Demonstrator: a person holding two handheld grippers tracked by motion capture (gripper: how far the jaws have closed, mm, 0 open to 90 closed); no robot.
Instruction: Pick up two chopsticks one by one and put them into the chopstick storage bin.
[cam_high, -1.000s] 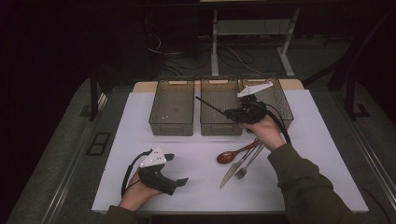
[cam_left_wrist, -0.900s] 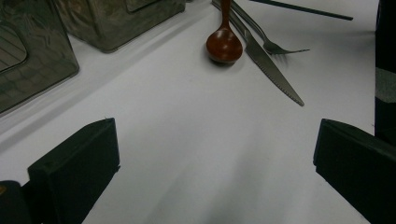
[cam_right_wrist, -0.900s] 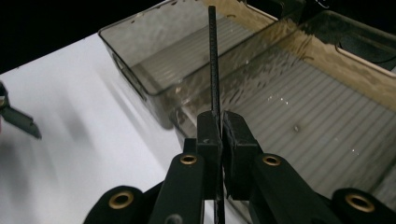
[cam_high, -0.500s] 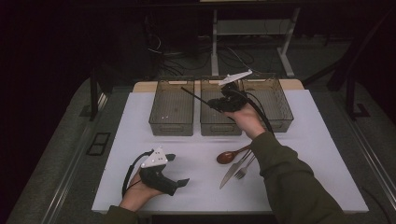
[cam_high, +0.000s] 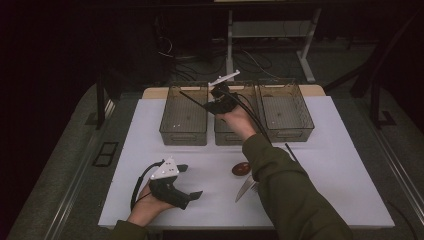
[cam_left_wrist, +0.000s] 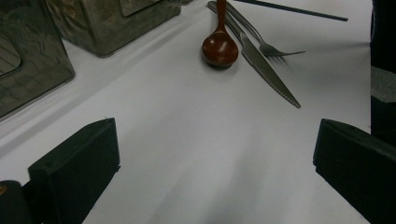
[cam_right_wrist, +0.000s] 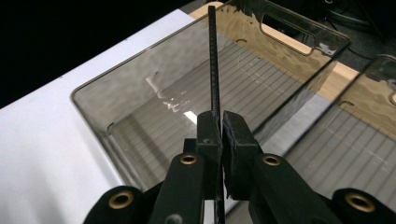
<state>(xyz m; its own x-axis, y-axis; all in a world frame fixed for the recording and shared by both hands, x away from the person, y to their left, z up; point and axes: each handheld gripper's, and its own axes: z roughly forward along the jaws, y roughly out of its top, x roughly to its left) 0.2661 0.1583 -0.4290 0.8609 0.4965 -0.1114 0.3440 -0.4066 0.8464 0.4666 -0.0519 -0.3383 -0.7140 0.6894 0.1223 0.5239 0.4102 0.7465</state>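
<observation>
Right claw (cam_right_wrist: 220, 140): clamped on a black chopstick (cam_right_wrist: 214, 60); the stick runs from the pads toward 12 o'clock, over the left-hand bin (cam_right_wrist: 140, 84).
Left claw (cam_left_wrist: 215, 158): jaws wide, nothing between, rested low on the white surface (cam_left_wrist: 187, 140).
Left gripper view: spoon (cam_left_wrist: 220, 46), knife (cam_left_wrist: 266, 70), fork (cam_left_wrist: 271, 46) seen at 12 o'clock.
High view: three bins in a row; right hand seen above the middle bin (cam_high: 235, 137).

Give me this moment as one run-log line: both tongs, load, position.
right tongs: shut on thin black chopstick | position: over left smoky clear plastic bin | left tongs: open, unloaded, over white table
</observation>
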